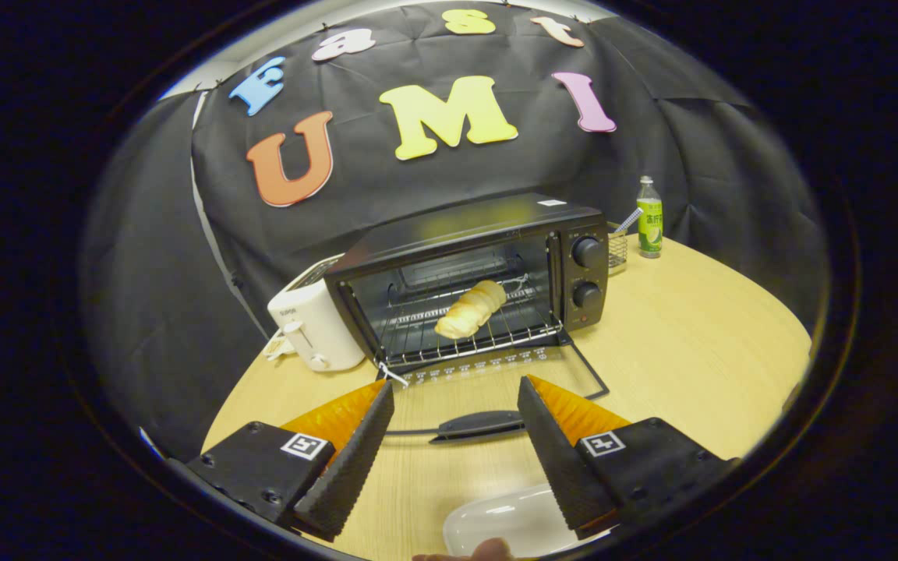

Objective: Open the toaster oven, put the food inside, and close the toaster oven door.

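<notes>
Plate (507, 522): sat empty, nearest of all, under the right finger, a fingertip of a person at its near rim.
Gripper (455, 444): fingers spread wide, gripping nothing, poised above the table (691, 351).
Door handle (480, 425): lay just beyond the fingers, the glass door (496, 382) dropped flat, so likely the next grab for closing.
Bread (471, 309): rested on the rack inside the toaster oven (480, 273), food already delivered.
White toaster (312, 323): stood left of the oven.
Bottle (649, 216): far right, clear of the work.

white dish (507, 523) partly behind gripper finger (566, 460)
</notes>
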Demonstrator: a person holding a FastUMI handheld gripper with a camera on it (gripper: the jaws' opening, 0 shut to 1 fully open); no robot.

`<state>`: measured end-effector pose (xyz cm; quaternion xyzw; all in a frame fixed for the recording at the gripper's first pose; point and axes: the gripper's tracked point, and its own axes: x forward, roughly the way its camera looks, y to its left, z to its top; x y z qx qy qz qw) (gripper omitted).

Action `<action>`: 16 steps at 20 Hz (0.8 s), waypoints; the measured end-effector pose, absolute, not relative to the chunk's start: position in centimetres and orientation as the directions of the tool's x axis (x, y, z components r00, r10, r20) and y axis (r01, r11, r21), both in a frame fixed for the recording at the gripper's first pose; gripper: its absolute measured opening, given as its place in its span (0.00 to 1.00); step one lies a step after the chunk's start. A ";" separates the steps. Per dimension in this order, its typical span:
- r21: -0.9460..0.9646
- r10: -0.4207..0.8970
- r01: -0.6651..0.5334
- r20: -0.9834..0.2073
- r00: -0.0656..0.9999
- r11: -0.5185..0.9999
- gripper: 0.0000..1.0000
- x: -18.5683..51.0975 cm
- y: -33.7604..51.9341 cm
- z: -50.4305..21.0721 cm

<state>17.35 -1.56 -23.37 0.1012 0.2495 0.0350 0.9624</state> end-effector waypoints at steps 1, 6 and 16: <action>0.207 0.127 -0.026 -0.492 0.861 0.978 1.00 16.6 -1.5 -24.0; 0.129 0.128 -0.061 -0.607 0.785 0.990 1.00 14.7 -1.9 -28.1; 0.013 0.058 -0.073 -0.754 0.655 0.997 1.00 15.9 -2.8 -34.8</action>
